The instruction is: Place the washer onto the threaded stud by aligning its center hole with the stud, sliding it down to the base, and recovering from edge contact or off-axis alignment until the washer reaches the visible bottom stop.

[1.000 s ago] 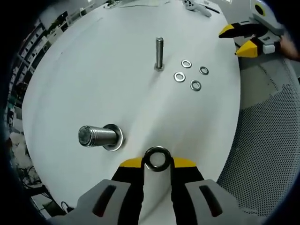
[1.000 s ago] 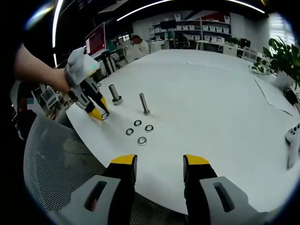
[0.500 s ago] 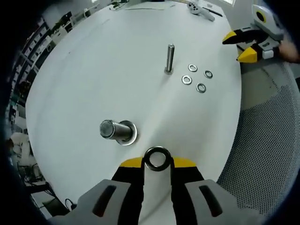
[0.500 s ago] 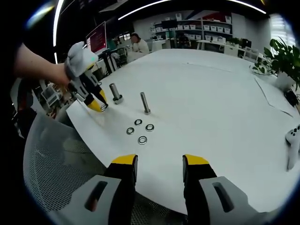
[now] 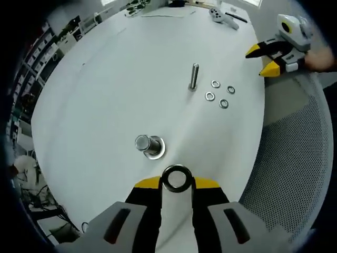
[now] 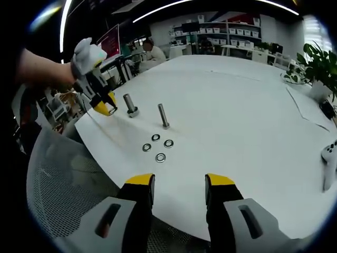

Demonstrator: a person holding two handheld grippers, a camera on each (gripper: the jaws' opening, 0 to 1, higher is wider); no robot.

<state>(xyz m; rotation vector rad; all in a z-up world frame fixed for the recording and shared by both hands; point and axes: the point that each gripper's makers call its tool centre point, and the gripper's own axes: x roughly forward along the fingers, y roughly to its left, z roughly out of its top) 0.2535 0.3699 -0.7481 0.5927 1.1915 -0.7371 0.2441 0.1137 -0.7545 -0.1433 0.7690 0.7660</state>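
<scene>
Steel washer (image 5: 176, 178) sits clenched between the left gripper (image 5: 176, 183) tips, above the table (image 5: 105, 95), with the thick threaded stud (image 5: 147, 145) just ahead to their left. Ahead-right stand a thin stud (image 5: 194, 77) and three loose washers (image 5: 218, 94); the right gripper (image 6: 179, 182) hangs released, and no writing is legible.

Silver washer (image 5: 176, 178) in yellow-tipped black left claw (image 5: 176, 184), steel-grey studs (image 5: 149, 145) on white table (image 5: 105, 95).

Washer (image 5: 176, 178) lower rim hidden between left gripper (image 5: 176, 184) jaws; stud (image 5: 142, 142) threads too small to resolve.
</scene>
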